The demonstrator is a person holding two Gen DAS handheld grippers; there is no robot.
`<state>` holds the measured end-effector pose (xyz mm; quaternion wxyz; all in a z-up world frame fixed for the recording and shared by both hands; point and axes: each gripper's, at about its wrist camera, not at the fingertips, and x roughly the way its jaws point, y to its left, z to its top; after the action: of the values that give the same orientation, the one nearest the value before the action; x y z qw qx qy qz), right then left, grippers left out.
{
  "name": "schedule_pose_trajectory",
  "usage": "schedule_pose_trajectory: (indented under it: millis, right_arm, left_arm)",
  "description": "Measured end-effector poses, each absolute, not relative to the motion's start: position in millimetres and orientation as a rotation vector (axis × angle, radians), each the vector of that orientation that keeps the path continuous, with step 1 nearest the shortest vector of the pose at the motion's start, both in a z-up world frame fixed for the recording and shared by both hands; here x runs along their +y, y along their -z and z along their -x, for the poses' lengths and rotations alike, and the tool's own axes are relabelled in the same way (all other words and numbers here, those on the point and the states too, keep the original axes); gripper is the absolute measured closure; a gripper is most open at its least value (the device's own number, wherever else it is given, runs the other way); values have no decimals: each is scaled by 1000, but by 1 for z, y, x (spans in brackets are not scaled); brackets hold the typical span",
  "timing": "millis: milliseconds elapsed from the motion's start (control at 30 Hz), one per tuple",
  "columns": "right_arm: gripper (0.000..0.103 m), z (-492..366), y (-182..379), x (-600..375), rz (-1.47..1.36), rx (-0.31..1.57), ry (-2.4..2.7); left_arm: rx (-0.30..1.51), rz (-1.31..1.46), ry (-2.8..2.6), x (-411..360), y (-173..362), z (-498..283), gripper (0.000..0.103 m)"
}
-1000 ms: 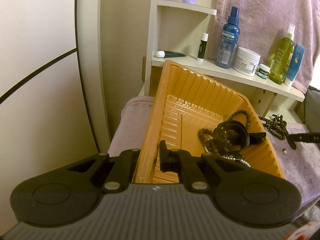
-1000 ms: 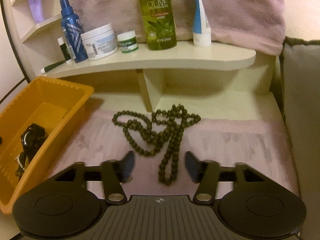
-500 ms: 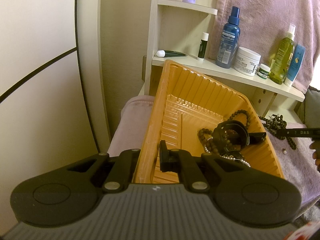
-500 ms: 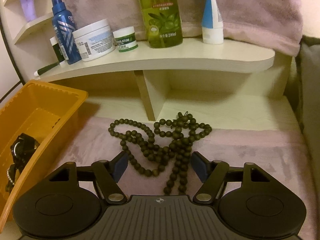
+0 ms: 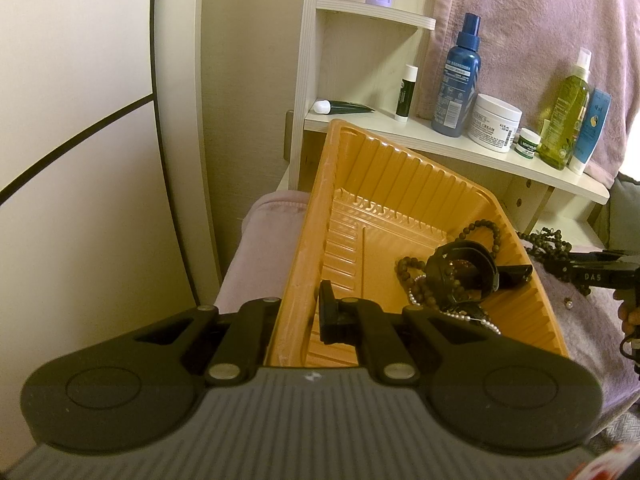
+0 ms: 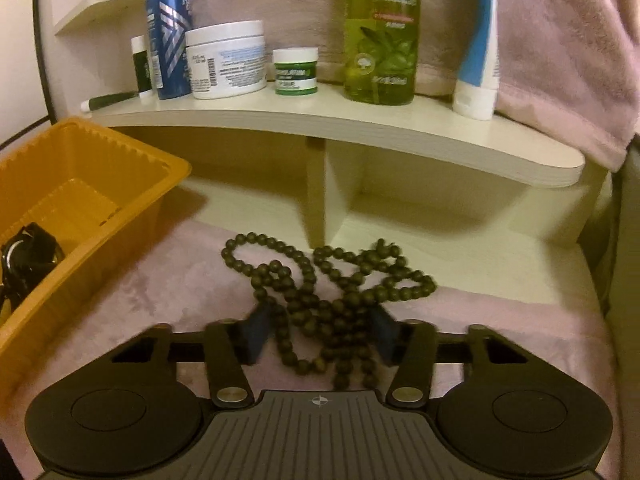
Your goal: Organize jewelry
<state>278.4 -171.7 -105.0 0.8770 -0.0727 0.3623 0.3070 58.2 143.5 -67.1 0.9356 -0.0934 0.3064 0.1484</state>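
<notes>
My left gripper point(image 5: 298, 312) is shut on the near left wall of an orange plastic tray point(image 5: 384, 196). The tray holds a black watch point(image 5: 460, 272), a dark bead bracelet point(image 5: 480, 228) and a pearl strand point(image 5: 472, 318). A long dark bead necklace point(image 6: 332, 296) lies tangled on the pink cloth point(image 6: 160, 288) right of the tray point(image 6: 80, 184). My right gripper point(image 6: 320, 334) is open, low over the cloth, with its fingers on either side of the necklace's near part. It also shows in the left wrist view point(image 5: 596, 270).
A cream shelf point(image 6: 360, 124) behind the necklace carries a blue spray bottle point(image 6: 168, 32), a white cream jar point(image 6: 226, 60), a small green jar point(image 6: 296, 70), an olive-green bottle point(image 6: 380, 32) and a blue-white tube point(image 6: 478, 48). A pink towel point(image 6: 560, 40) hangs behind. A wall panel point(image 5: 80, 80) stands at left.
My right gripper has moved forward and down, so the necklace now lies between its open fingers. My left gripper and the tray have stayed still.
</notes>
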Motion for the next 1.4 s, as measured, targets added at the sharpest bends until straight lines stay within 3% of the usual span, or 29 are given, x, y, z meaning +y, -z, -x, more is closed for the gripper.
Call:
schedule_pose_trajectory:
  millis: [33, 133, 667, 1333, 1400]
  right_arm:
    - [81, -279, 105, -174, 142, 754, -642]
    - [90, -278, 101, -183, 110, 726, -647]
    - [91, -261, 8, -269, -83, 513, -577]
    - [91, -233, -109, -296, -43, 335, -598]
    - [96, -231, -121, -296, -30, 321, -602]
  left_arm:
    - [626, 191, -304, 144, 67, -58, 97]
    - [626, 190, -304, 144, 67, -58, 97]
    - [626, 191, -303, 144, 67, -58, 97]
    - [628, 184, -302, 144, 66, -59, 97]
    - [632, 179, -299, 144, 66, -60, 97]
